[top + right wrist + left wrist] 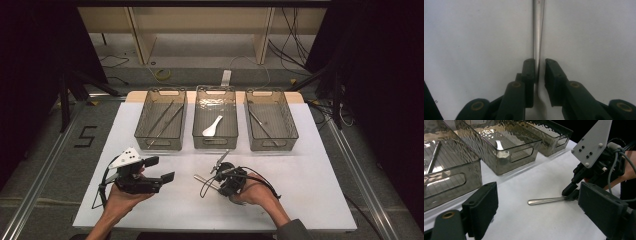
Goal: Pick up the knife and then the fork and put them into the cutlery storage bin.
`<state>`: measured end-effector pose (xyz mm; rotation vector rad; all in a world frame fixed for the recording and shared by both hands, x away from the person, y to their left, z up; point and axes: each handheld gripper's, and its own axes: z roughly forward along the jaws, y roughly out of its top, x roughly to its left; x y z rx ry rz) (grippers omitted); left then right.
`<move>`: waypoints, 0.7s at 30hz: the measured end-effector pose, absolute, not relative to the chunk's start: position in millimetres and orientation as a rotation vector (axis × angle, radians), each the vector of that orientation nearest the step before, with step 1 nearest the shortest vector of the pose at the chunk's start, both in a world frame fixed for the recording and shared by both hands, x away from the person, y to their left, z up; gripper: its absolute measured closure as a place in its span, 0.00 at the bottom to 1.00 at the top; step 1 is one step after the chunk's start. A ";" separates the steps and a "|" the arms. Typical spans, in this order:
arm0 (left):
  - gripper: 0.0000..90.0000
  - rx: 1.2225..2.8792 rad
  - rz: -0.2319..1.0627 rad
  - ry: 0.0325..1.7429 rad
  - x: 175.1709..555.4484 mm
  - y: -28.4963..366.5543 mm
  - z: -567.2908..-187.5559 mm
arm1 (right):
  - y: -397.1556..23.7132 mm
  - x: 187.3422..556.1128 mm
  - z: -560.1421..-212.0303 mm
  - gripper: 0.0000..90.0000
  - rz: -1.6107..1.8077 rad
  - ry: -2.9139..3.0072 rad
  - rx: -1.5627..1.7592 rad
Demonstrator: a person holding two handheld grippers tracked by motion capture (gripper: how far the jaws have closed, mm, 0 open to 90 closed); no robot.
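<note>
A slim metal utensil (201,178) lies flat on the white table (310,190), handle end toward the left. My right gripper (218,180) points down at it from the right. In the right gripper view the handle (538,37) runs up between the jaws of that gripper (539,65). The left pad (529,75) touches it, and a thin gap shows at the right pad, so the gripper is open. The utensil's head is hidden under the gripper. My left gripper (160,169) hovers at the left, wide open and empty (537,192), facing the utensil (544,200) and the right gripper (570,192).
Three clear grey bins stand in a row at the table's back. The left bin (161,148) holds long metal sticks (165,120), the middle bin (215,145) a spoon (212,126), the right bin (272,146) a thin metal piece (260,122). Cables trail from both grippers.
</note>
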<state>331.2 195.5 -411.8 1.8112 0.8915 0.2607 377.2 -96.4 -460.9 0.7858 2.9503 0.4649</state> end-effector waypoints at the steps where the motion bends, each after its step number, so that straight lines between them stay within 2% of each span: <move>1: 0.18 1.812 0.261 0.890 331.3 195.5 -411.8 | -95.7 376.8 -460.8 0.87 0.462 2.949 0.788; 7: 0.18 1.814 0.264 0.889 331.3 195.6 -411.8 | -93.6 375.7 -460.7 0.93 0.454 2.956 0.793; 21: 0.18 1.809 0.266 0.891 331.5 196.4 -411.6 | -94.9 377.2 -460.3 0.95 0.475 2.950 0.805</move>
